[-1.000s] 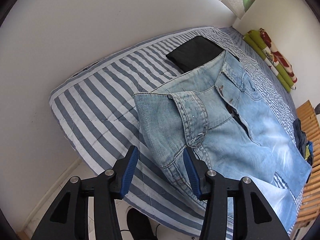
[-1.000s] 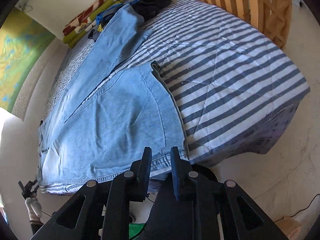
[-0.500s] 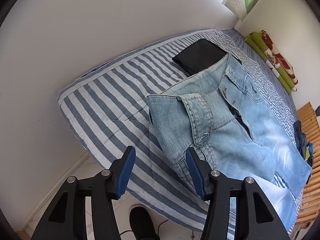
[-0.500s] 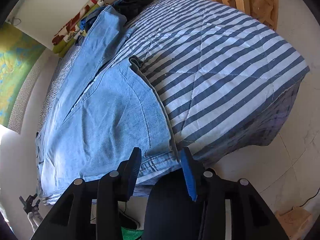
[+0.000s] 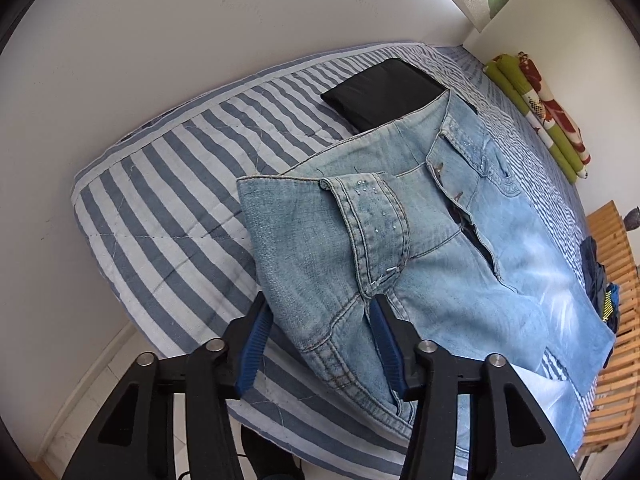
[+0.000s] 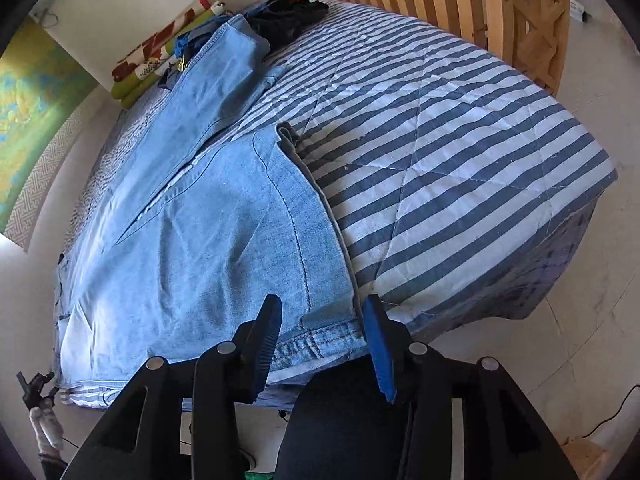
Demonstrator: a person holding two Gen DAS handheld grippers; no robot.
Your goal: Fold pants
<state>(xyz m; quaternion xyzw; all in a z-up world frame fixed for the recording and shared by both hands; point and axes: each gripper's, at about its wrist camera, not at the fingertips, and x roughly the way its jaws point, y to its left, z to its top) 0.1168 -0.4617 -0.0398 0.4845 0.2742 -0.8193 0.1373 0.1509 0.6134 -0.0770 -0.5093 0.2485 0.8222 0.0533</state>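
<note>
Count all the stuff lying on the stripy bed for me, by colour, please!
Light blue: 1, the jeans
Black, flat and folded: 1, the black item
Dark, crumpled: 1, the clothes pile
Green and red: 1, the rolled blanket
Total: 4

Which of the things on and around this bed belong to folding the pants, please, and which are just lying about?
Part of the job:
- light blue denim jeans, spread on the bed
- left gripper, open
- right gripper, open
- blue-and-white striped bedspread, the work surface

Lying about:
- flat black folded item, partly under the waistband
- dark crumpled clothing
- green and red patterned rolled textiles
</note>
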